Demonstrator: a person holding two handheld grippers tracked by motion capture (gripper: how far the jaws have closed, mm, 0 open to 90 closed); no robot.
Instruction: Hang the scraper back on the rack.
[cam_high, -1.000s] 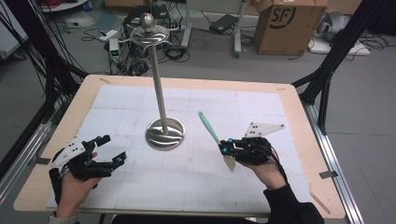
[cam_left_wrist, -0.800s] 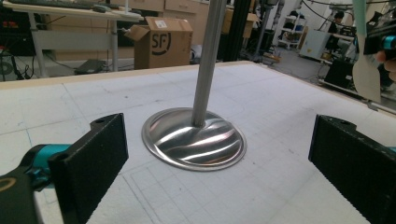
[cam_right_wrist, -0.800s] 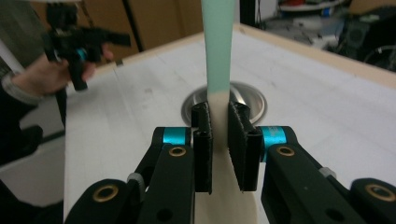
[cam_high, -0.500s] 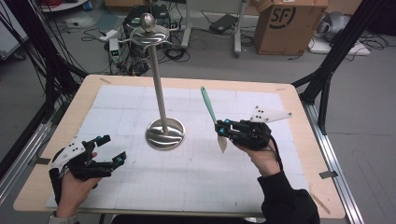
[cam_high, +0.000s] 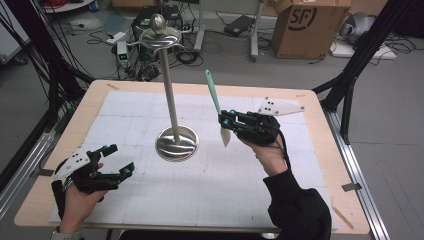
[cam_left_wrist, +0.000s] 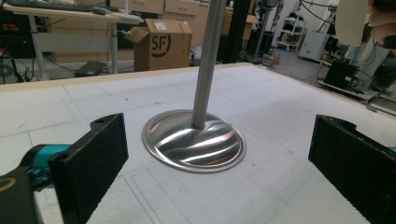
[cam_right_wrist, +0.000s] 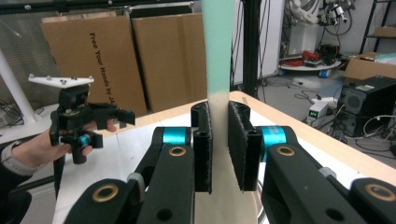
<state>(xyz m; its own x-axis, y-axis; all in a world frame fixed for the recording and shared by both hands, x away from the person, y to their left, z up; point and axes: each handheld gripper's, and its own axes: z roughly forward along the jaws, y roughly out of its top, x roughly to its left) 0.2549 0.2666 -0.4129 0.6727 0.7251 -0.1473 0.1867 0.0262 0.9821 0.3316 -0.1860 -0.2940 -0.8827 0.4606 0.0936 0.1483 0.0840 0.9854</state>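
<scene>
A metal stand (cam_high: 169, 92) with a round base (cam_high: 177, 143) and a hooked top rises from the middle of the white mat. Just right of its pole, my right gripper (cam_high: 224, 120) is raised and shut on a spatula (cam_high: 214, 95), teal handle pointing up and pale blade hanging down. In the right gripper view the jaws clamp the spatula (cam_right_wrist: 217, 46) where teal meets cream, gripper (cam_right_wrist: 219, 144). My left gripper (cam_high: 120, 159) rests open at the mat's front left. The left gripper view has its jaws wide apart, gripper (cam_left_wrist: 219, 163), facing the stand base (cam_left_wrist: 194, 140).
A white gridded mat (cam_high: 225, 190) covers the wooden table (cam_high: 320, 165). A cardboard box (cam_high: 305, 25), cables and black frame posts stand on the floor beyond the far edge. The left gripper (cam_right_wrist: 112, 128) appears far off in the right gripper view.
My right gripper has lifted the spatula and carried it farther back and left, nearer the stand's pole, with the handle now more upright. The left gripper has stayed still.
</scene>
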